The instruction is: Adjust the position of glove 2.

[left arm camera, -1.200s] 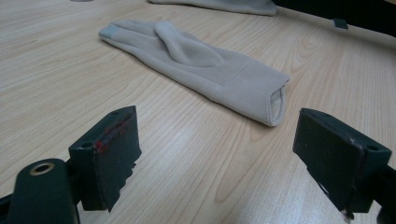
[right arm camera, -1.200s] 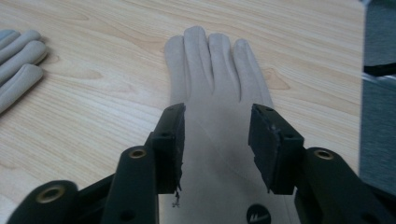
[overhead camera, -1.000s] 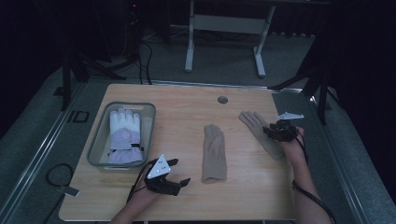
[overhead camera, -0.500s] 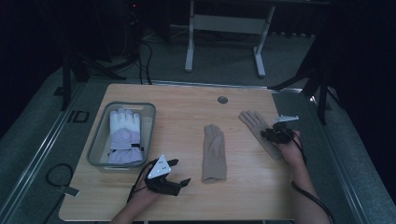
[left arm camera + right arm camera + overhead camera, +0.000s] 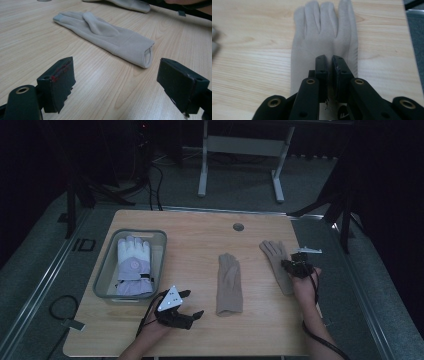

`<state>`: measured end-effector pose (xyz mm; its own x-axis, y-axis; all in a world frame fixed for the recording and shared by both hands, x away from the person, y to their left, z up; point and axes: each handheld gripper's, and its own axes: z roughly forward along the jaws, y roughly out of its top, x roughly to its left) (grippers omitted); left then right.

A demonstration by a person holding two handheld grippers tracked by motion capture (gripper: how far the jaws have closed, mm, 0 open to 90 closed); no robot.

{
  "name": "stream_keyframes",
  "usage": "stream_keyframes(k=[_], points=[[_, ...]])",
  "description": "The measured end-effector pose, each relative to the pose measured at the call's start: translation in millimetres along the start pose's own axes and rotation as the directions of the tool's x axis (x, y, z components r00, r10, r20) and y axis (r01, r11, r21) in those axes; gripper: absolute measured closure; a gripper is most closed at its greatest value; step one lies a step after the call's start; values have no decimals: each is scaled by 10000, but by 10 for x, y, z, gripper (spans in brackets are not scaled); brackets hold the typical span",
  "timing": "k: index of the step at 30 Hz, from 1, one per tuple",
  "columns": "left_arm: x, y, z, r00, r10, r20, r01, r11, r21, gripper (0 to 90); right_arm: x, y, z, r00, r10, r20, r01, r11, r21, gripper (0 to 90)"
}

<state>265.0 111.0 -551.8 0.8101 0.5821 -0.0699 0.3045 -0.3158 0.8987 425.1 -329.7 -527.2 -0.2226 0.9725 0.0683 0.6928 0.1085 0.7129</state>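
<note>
Flat on the table, a beige knit glove point(image 5: 322, 37) is pinched at its palm by the right gripper point(image 5: 329, 62), whose jaws have just been closing; the left gripper point(image 5: 192, 306) is held spread.

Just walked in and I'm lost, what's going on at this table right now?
A person is working over a wooden table with a hand-held gripper in each hand. The right gripper has just been closing and its jaws now pinch the fabric of the beige glove on the right, which lies flat. The left gripper sits open near the cuff of the second beige glove, not touching it. A white and lilac glove lies in the clear bin on the left.
</note>
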Motion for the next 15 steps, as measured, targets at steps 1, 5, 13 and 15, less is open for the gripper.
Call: stream_keyframes(k=[1,5,13,15], points=[[0,3,-3,10000,-5,-7,5,10000,-15,148,16,-3,-55,9999,169,26,-169,9998,-122,836],[0,10,-6,10000,-43,-16,43,10000,-85,148,79,-37,-278,9975,614,361,-596,9971,-482,836],[-5,24,-9,10000,32,-41,-33,10000,-76,147,140,-208,-623,9862,1441,816,-1394,9884,-604,836],[-8,27,-8,10000,58,-43,-59,9999,-82,148,161,-280,-663,9846,1524,858,-1481,9875,-544,836]])
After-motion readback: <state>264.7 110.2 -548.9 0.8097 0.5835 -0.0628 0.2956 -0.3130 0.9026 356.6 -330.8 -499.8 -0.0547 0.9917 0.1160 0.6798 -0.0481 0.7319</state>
